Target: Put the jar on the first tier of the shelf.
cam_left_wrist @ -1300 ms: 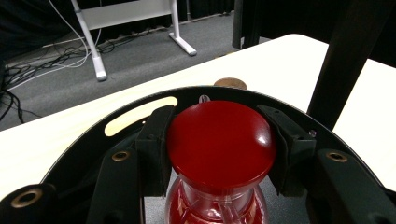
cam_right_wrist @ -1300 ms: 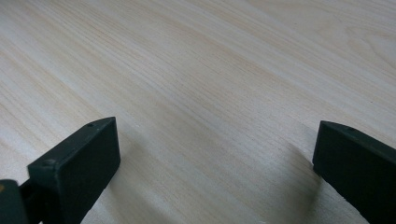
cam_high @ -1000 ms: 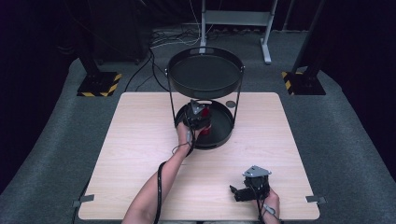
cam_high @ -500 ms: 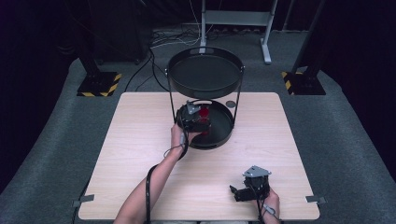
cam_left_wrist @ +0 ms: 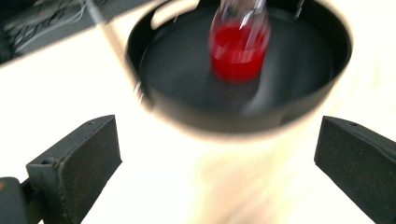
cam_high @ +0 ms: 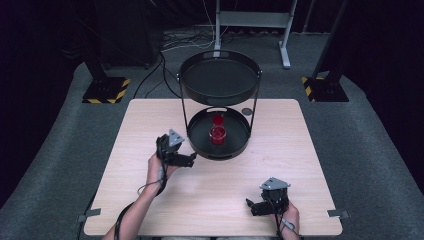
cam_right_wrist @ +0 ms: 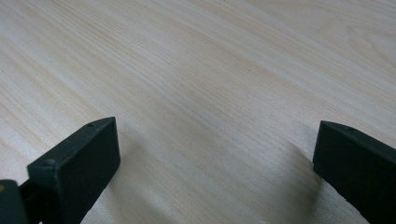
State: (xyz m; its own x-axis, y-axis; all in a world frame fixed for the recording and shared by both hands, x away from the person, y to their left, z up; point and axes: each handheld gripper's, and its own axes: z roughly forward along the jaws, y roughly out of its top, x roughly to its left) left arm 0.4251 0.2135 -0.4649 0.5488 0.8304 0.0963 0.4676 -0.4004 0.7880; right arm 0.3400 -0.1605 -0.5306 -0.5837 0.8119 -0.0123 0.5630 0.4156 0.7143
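1. Since the earlier picture, the left gripper (cam_high: 186,160) has come back out of the lower tray (cam_high: 197,142) and now hangs over the table (cam_high: 150,125) just off the tray's near-left rim, holding nothing.
2. Its jaws stand wide apart, with only bare table top and the tray's front wall between them in the left gripper view.
3. The glass of red liquid (cam_high: 218,135) stands upright on the lower tray, near its middle, well clear of the left gripper; in the left gripper view the glass (cam_left_wrist: 239,46) shows blurred, ahead of the jaws and inside the black rim.
4. The lower tray is the bottom shelf of a two-level black stand; the upper tray (cam_high: 220,80) sits above it on thin posts.
5. The right gripper (cam_high: 252,206) lies low at the near right part of the table, in the person's right hand (cam_high: 285,215), well apart from the stand.
6. Its jaws are also wide apart, and the right gripper view shows plain wood grain between them.
7. A small dark round disc (cam_high: 246,111) lies on the table just behind the stand's right post.
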